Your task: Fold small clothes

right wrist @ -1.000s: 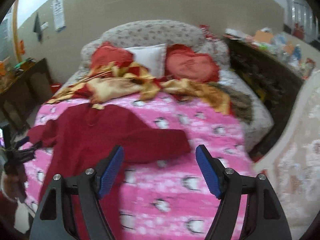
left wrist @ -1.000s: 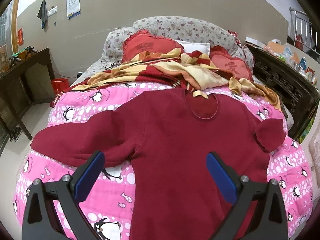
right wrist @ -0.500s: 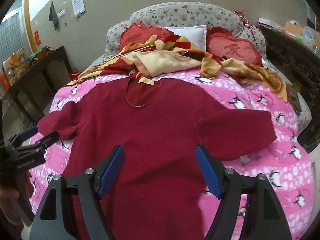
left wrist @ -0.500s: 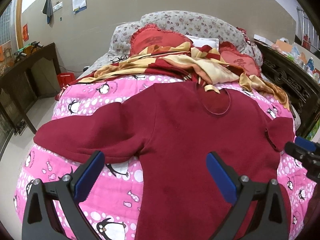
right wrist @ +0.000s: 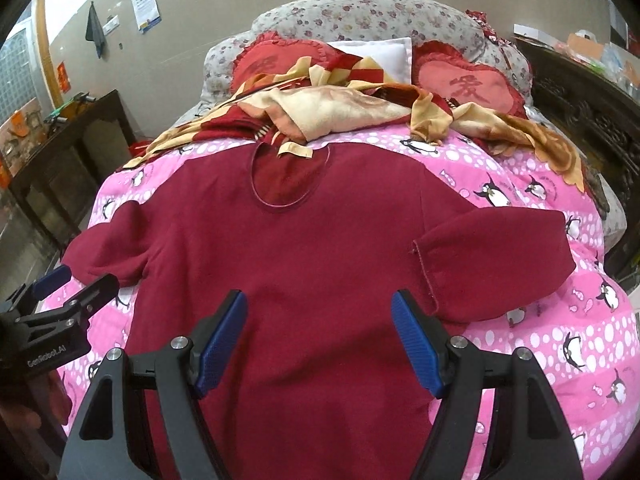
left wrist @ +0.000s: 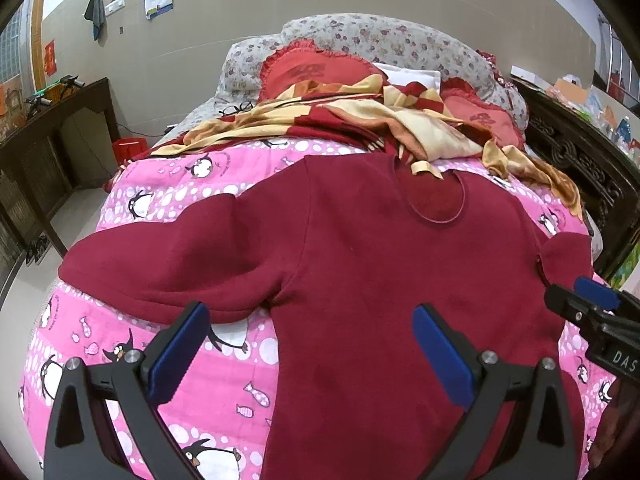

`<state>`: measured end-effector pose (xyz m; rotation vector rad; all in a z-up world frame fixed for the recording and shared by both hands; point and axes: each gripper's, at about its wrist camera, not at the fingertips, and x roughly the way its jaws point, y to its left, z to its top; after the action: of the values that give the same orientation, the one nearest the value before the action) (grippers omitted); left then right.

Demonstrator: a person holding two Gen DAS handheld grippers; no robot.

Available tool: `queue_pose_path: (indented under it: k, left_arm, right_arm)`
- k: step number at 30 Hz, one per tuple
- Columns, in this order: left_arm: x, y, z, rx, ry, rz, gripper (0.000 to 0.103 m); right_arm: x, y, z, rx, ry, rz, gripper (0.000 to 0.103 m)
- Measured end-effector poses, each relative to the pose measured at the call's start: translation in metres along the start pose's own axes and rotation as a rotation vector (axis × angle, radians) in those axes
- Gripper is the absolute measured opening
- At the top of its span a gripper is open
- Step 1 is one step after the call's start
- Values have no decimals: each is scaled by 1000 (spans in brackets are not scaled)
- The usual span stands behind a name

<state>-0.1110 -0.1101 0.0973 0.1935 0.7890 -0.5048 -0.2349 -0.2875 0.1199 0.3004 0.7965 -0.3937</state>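
Maroon sweater (left wrist: 380,280) lies flat on the pink quilt (left wrist: 168,196), rumpled blanket (left wrist: 360,120) overlapping its collar, both claws (left wrist: 310,350) (right wrist: 318,338) open above.

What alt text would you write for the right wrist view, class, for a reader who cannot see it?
A dark red sweater lies flat, sleeves spread, on a pink penguin-print quilt, with the open right gripper hovering over its lower body. The left gripper, also open, enters at the left edge near one sleeve; pillows and a crumpled red-and-cream blanket lie beyond.
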Motion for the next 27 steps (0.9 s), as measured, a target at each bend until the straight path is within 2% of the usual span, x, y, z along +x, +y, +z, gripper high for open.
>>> queue_pose_path:
  k: [5, 9, 27]
  left_arm:
    - [5, -1, -1, -6, 9, -1, 103]
    - [9, -3, -3, -4, 17, -1, 103]
    - [21, 0, -3, -14, 22, 12, 103]
  right_arm:
    - [3, 0, 0, 4, -8, -15, 91]
    - [9, -3, -2, 39, 7, 15, 91]
    - [32, 11, -6, -10, 50, -48, 91]
